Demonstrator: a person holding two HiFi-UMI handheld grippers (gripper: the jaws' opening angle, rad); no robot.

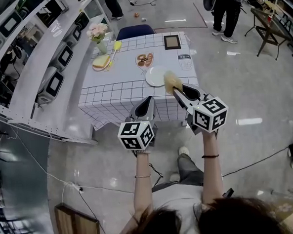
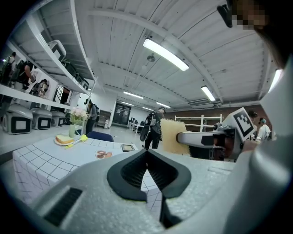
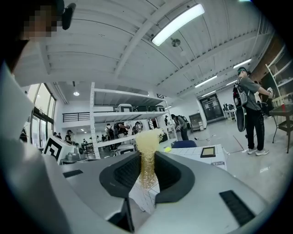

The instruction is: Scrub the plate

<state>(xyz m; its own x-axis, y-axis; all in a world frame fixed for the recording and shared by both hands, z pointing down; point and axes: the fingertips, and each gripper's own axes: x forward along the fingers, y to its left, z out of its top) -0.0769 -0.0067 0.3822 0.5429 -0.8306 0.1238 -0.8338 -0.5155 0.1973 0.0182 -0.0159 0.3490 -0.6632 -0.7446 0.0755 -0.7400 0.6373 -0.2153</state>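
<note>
A bare white plate [image 1: 156,76] lies near the front right edge of the checked table [image 1: 115,93]. My right gripper [image 1: 177,92] is shut on a yellow fibrous scrub sponge [image 1: 170,81], which hangs in the air just right of the plate's front edge. In the right gripper view the sponge [image 3: 147,146] sticks up between the closed jaws. My left gripper [image 1: 149,101] is shut and holds nothing, in front of the table edge. From the left gripper view [image 2: 146,154] I see the sponge [image 2: 174,136] off to the right.
On the table stand a small plate of pastries [image 1: 144,59], a sandwich on a plate [image 1: 101,62], a yellow brush [image 1: 116,45], a flower vase [image 1: 98,33], a picture frame [image 1: 172,41] and a card [image 1: 184,62]. Shelving [image 1: 44,71] runs along the left. A person [image 1: 226,10] stands far right.
</note>
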